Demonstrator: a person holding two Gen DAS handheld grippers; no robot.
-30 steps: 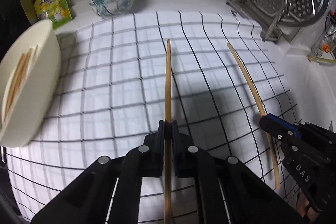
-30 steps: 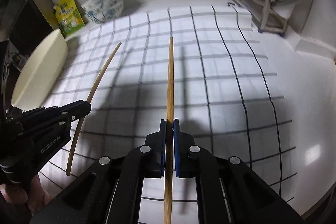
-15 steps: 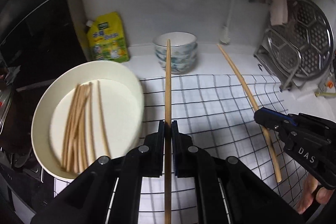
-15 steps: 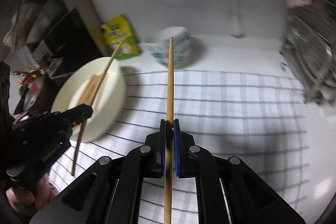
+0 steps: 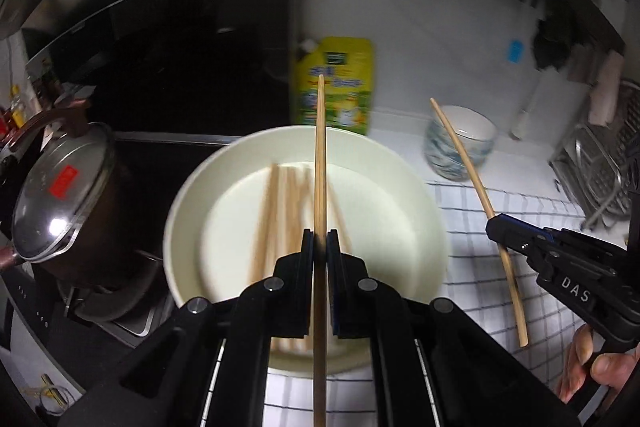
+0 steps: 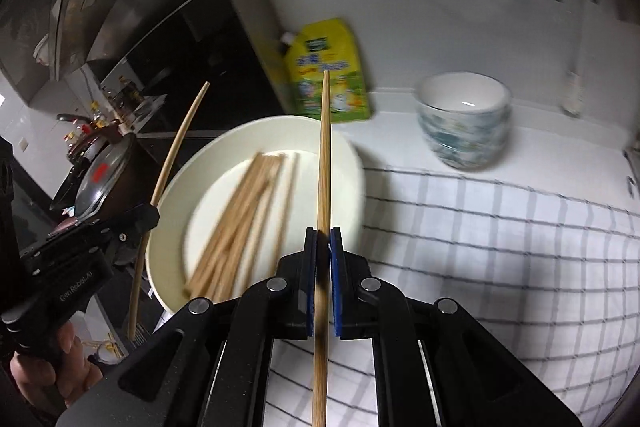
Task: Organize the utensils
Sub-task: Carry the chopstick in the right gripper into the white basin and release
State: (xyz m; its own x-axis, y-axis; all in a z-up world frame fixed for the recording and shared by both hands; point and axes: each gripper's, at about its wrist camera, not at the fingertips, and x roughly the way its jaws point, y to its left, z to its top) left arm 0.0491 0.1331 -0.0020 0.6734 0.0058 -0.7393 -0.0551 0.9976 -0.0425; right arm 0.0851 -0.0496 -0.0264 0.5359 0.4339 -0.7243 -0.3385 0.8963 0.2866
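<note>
My left gripper [image 5: 319, 247] is shut on a wooden chopstick [image 5: 320, 155] and holds it above a white oval dish [image 5: 404, 187] that has several chopsticks [image 5: 280, 211] lying in it. My right gripper [image 6: 323, 247] is shut on another chopstick [image 6: 325, 147], held over the right part of the same dish [image 6: 180, 187]. In the left wrist view the right gripper [image 5: 496, 227] and its chopstick [image 5: 464, 155] are right of the dish. In the right wrist view the left gripper [image 6: 150, 215] and its chopstick [image 6: 176, 143] are left of the dish.
A checked cloth [image 6: 500, 227] covers the counter right of the dish. Stacked patterned bowls [image 6: 464, 119] and a yellow-green pouch [image 6: 324, 71] stand by the back wall. A lidded pot [image 5: 60, 195] sits on the stove at left. A metal rack [image 5: 600, 163] is at right.
Both grippers have swung left from over the checked cloth to the white dish, each still holding its chopstick. The dish is now under the left chopstick.
</note>
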